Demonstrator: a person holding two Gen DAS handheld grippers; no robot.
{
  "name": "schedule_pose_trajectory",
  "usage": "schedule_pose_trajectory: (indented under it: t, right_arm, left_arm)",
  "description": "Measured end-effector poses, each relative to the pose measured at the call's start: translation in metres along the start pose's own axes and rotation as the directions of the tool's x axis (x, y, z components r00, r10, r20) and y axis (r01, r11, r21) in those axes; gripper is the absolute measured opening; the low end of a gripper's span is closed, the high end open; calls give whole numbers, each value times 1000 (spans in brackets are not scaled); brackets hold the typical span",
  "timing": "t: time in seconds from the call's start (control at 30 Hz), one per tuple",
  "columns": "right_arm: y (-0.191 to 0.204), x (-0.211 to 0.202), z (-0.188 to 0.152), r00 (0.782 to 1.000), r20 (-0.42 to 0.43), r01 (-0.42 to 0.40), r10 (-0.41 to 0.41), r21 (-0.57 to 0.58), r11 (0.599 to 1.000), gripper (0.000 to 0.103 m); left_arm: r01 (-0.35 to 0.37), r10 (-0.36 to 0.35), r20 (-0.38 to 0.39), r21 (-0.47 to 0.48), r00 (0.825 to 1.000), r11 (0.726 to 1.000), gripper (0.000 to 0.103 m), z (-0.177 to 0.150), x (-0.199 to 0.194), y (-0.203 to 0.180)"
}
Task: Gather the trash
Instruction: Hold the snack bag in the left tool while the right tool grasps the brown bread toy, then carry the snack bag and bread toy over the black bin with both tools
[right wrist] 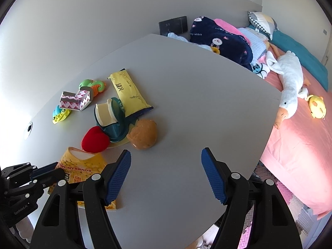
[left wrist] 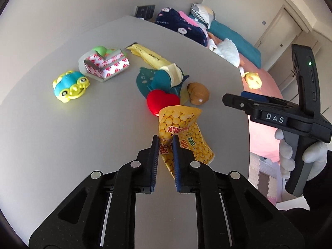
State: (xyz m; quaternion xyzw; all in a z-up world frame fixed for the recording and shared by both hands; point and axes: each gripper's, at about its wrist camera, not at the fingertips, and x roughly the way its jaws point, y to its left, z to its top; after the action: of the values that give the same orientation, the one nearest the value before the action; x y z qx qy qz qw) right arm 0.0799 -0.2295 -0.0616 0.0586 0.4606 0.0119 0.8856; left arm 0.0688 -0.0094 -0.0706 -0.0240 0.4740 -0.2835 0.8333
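Observation:
A yellow snack bag (left wrist: pixel 182 128) printed with soybeans lies on the grey table (left wrist: pixel 62 134). My left gripper (left wrist: pixel 166 140) is shut on the near part of this bag; the same grip shows in the right wrist view (right wrist: pixel 87 164). A long yellow wrapper (left wrist: pixel 151 57) lies further back, also in the right wrist view (right wrist: pixel 129 92). My right gripper (right wrist: pixel 166 157) is open and empty above bare table, right of the bag; it appears in the left wrist view (left wrist: pixel 244 99) held by a white-gloved hand.
Toys sit on the table: a red heart (left wrist: pixel 162 101), a brown plush (left wrist: pixel 198 93), a teal and cream plastic toy (left wrist: pixel 164 78), a frog car (left wrist: pixel 70 86), a red-and-white patterned box (left wrist: pixel 108 64). A bed (right wrist: pixel 300 134) with pink sheet and plush goose (right wrist: pixel 290 87) lies right.

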Motion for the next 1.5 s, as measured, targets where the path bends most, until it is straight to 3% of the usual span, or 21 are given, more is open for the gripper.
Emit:
schedule_pose_trajectory:
  t: [0.17,0.47,0.57,0.63,0.67,0.77,1.07,1.5]
  right_arm:
    - [4,8,7,1000,-5,-15,15,-7,1000,71]
    - [20,37,16,999,-41,-33,31,-48,998,70]
    - [24,46,19,998,-59,-38,34,-62,997,63]
    - [25,51,19,997,-72,-46,41,-69,997,53]
    - [26,54,19,995,-87,-55,49,-74,996,43]
    - [26,55,19,993,-98,-76,69,-77,994,42]
    - [16,22,24,995,-28,-100,98,-74,992,42]
    - [-32,-23,21,995,55,-78,79,-25,997,42]
  left_arm:
    - [-65,64,58,10,996,998,13,11,-22,4]
    - [-148,151,91,-39,984,988,13,15,-44,24]
    - [-161,166,89,-55,982,985,13,15,-45,28]
    - [-165,170,88,-65,981,984,13,16,-45,28]
    - [-168,174,89,-67,981,983,13,16,-45,28]
    - [-184,190,96,-69,977,980,13,18,-46,24]
    - [-181,185,116,-47,976,982,13,25,-53,7]
    - [-142,133,144,54,981,988,13,47,-42,-51]
